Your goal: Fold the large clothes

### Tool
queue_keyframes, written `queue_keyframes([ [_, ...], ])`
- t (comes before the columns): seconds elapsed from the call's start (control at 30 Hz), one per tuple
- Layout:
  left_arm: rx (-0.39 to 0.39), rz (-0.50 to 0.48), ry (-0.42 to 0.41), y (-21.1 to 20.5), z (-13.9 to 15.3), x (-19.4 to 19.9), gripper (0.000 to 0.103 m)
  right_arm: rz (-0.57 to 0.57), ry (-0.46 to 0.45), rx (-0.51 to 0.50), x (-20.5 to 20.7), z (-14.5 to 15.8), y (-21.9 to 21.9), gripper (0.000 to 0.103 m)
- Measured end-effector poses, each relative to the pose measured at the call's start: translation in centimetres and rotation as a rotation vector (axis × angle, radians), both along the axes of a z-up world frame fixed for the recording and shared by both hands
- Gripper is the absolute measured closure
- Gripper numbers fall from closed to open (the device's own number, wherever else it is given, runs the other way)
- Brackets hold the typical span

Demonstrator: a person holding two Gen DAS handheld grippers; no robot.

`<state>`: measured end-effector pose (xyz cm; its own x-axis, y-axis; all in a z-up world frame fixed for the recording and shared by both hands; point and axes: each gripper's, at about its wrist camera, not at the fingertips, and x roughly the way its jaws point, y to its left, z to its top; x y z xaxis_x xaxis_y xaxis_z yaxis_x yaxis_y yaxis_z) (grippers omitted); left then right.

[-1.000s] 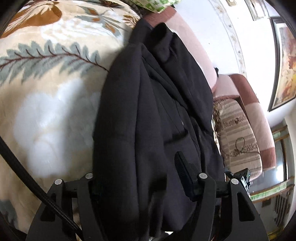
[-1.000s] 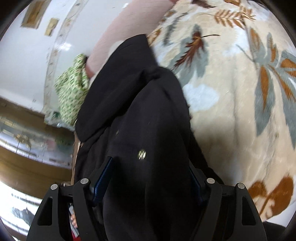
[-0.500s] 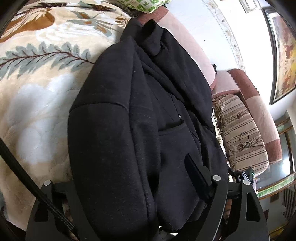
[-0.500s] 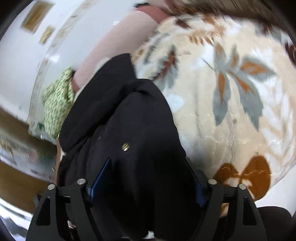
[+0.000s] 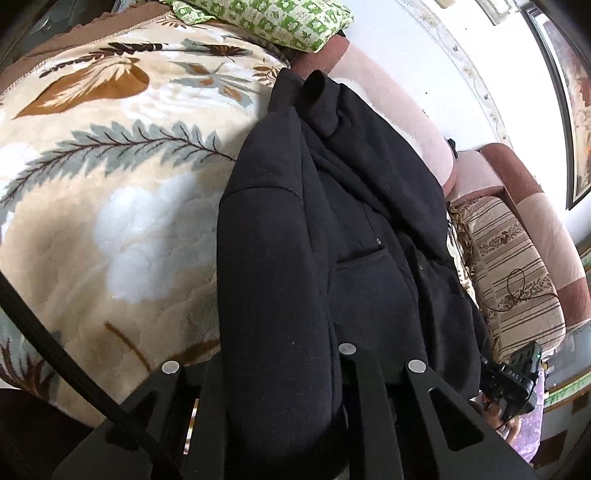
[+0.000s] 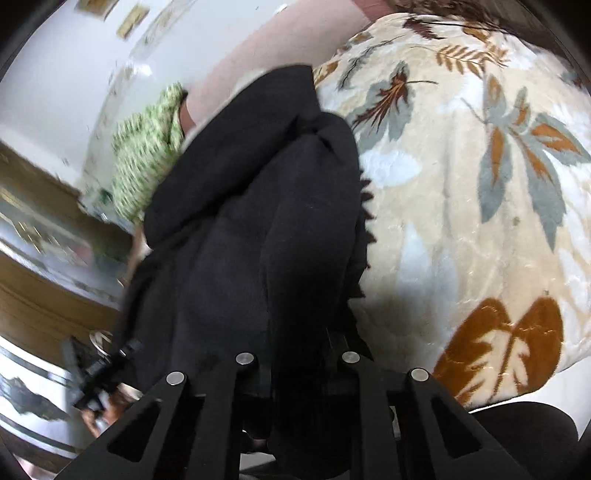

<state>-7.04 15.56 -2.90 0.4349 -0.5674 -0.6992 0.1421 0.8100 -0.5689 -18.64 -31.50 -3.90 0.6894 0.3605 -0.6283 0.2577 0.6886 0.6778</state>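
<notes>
A black hooded jacket [image 5: 332,206] lies lengthwise on a leaf-patterned blanket [image 5: 122,192], its sides folded in and its hood at the far end. My left gripper [image 5: 280,369] is shut on the thick near fold of the jacket, and the cloth hides its pads. In the right wrist view the same jacket [image 6: 258,206] runs away from me, slightly blurred. My right gripper [image 6: 295,354] has its jaws closing, narrow around a bunch of the jacket's near edge, with the cloth pinched between them.
A green patterned pillow [image 5: 266,22] lies at the far end of the blanket. A pink and brown sofa back [image 5: 399,110] and a striped cushion [image 5: 517,266] run along one side. The other gripper's body [image 5: 517,373] shows at the jacket's near corner.
Both grippers stood wide around the jacket's near end and have now closed onto it. The left one has lifted and drawn back a little, showing more blanket and pillow.
</notes>
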Motion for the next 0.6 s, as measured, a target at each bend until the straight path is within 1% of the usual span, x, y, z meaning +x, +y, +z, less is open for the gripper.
queue_keyframes([
  [0.03,0.007,-0.004,-0.001,0.0,0.0,0.0,0.088,-0.006,-0.002,-0.007,0.1,0.1,-0.2,0.087],
  [0.1,0.019,-0.006,-0.002,-0.7,0.0,0.2,0.086,-0.001,0.022,-0.039,0.5,0.0,-0.3,0.084],
  [0.13,0.024,-0.005,0.002,-0.9,-0.2,0.3,0.080,0.000,0.036,-0.052,0.6,-0.1,-0.3,0.080],
  [0.17,0.030,0.000,0.007,-1.1,-0.5,0.4,0.071,-0.017,0.056,-0.053,0.4,-0.5,-0.3,0.074],
  [0.2,0.036,0.002,0.009,-1.2,-0.6,0.4,0.067,-0.030,0.074,-0.051,0.2,-0.8,-0.3,0.061],
  [0.23,0.055,0.009,0.014,-1.4,-0.9,0.5,0.059,-0.034,0.088,-0.057,0.0,-0.9,-0.2,0.055],
  [0.3,0.081,0.015,0.013,-1.7,-1.2,0.5,0.055,-0.030,0.101,-0.092,0.3,-1.0,0.3,0.045],
  [0.33,0.098,0.014,0.012,-2.0,-1.3,0.6,0.048,-0.025,0.106,-0.115,0.4,-0.9,0.7,0.042],
  [0.37,0.105,0.016,0.014,-2.1,-1.4,0.7,0.040,-0.022,0.110,-0.136,0.3,-1.1,0.8,0.035],
  [0.4,0.101,0.018,0.015,-2.1,-1.5,0.7,0.039,-0.022,0.114,-0.150,0.1,-1.3,1.2,0.029],
  [0.47,0.099,0.032,0.013,-2.1,-1.7,0.7,0.038,-0.029,0.125,-0.192,0.5,-1.6,2.0,0.025],
  [0.53,0.128,0.035,0.002,-2.4,-1.6,0.5,0.038,-0.031,0.122,-0.246,0.5,-1.5,2.9,0.023],
  [0.6,0.172,0.026,-0.011,-2.7,-1.3,0.0,0.039,-0.019,0.109,-0.285,0.4,-1.2,3.7,0.025],
])
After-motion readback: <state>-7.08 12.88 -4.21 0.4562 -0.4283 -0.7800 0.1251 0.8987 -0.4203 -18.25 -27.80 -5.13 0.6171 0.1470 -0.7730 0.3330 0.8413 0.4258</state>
